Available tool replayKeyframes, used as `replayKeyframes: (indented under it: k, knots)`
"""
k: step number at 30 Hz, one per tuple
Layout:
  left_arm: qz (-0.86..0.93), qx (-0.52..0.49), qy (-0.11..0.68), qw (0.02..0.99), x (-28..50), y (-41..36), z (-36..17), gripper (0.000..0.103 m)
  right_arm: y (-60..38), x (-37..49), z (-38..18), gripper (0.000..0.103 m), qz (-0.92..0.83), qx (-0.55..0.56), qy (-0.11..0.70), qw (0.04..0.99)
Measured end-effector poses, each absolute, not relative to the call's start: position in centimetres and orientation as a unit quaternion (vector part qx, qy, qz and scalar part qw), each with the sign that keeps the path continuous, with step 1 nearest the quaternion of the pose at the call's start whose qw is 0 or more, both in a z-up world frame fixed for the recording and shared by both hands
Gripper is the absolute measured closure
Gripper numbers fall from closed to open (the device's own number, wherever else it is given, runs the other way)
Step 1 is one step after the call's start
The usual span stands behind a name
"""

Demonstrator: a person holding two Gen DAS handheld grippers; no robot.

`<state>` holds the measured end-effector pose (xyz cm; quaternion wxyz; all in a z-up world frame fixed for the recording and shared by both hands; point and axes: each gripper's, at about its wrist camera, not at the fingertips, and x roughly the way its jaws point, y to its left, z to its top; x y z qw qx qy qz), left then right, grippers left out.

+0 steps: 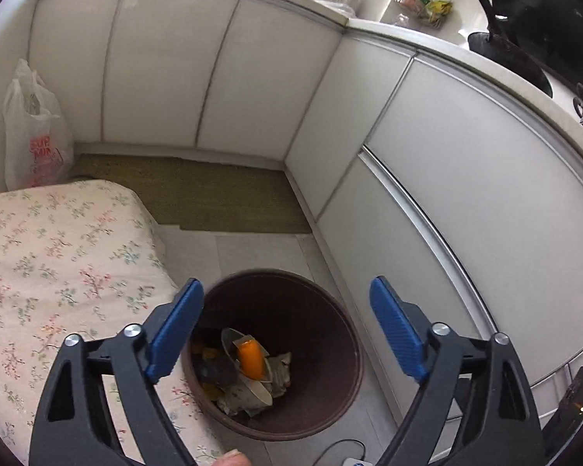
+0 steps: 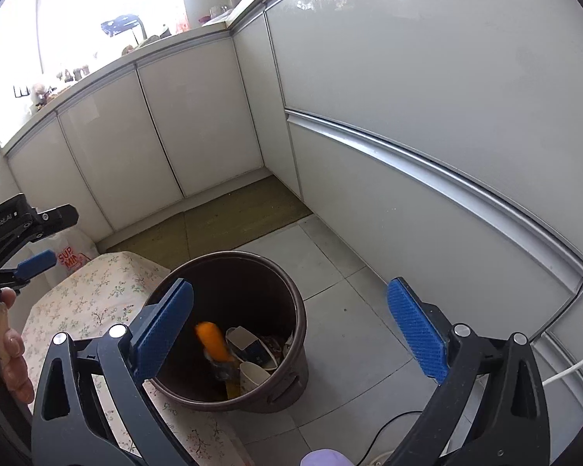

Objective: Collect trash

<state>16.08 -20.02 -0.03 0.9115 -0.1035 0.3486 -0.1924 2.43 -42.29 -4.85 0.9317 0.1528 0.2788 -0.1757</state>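
Sitting on the pale grey tiled floor [image 2: 330, 272], a dark brown bin [image 1: 322, 407] is holding the collected trash: an orange bottle [image 1: 251, 357] is lying on top of crumpled paper [image 1: 280, 369], a white paper cup [image 2: 252, 376] and a blue-and-white carton [image 2: 252, 347] at the bottom of the bin. In the right wrist view the orange bottle looks blurred.

The left claw [image 1: 287, 330] is hanging above the bin with its blue pads spread wide and nothing between them. The right claw [image 2: 291, 334] is also hovering over the bin, gaping wide and gripping nothing. A hand [image 2: 13, 353] is showing left of the bin in the right wrist view, wrapped around the left tool's handle.

Just left of the bin, a cushion with a pink floral cover [image 1: 58, 264] is lying against its side. Beyond the bin, an olive-green mat [image 1: 221, 194] is covering the floor in the corner. A white plastic bag with red lettering [image 1: 35, 136] is standing beyond the cushion, against the cabinets. White cabinet doors [image 1: 167, 77] are wrapping around behind and to the right of the bin. Above them, the worktop [image 1: 388, 27] is carrying a black pan [image 1: 513, 58] and assorted small clutter. A white cable [image 2: 575, 365] is trailing on the floor right of the bin.
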Motion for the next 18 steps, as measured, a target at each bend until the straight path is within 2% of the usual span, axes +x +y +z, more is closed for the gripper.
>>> replayKeyframes:
  k: [2,4,7,11,18]
  knots:
    - [-0.151,-0.06,0.301,0.94,13.4,-19.2,0.8,0.013,-41.7,1.6,-4.3,0.007,-0.181,0.148,0.265,0.936]
    - [-0.108,-0.007,0.235,0.966,9.8,-18.7,1.5,0.007,-40.6,0.9,-3.6,0.007,-0.19,0.135,0.251,0.94]
    - [-0.075,0.03,0.167,0.983,5.2,-17.8,1.6,0.007,-38.3,-0.5,-3.0,0.007,-0.199,0.117,0.229,0.946]
    - [-0.084,0.005,0.222,0.971,3.4,-15.4,0.4,0.007,-35.5,-3.1,-2.6,0.007,-0.207,0.114,0.194,0.952]
    - [-0.053,0.005,0.2,0.978,-0.2,-11.4,-1.3,0.007,-31.4,-5.1,-4.1,0.007,-0.177,0.115,0.202,0.956]
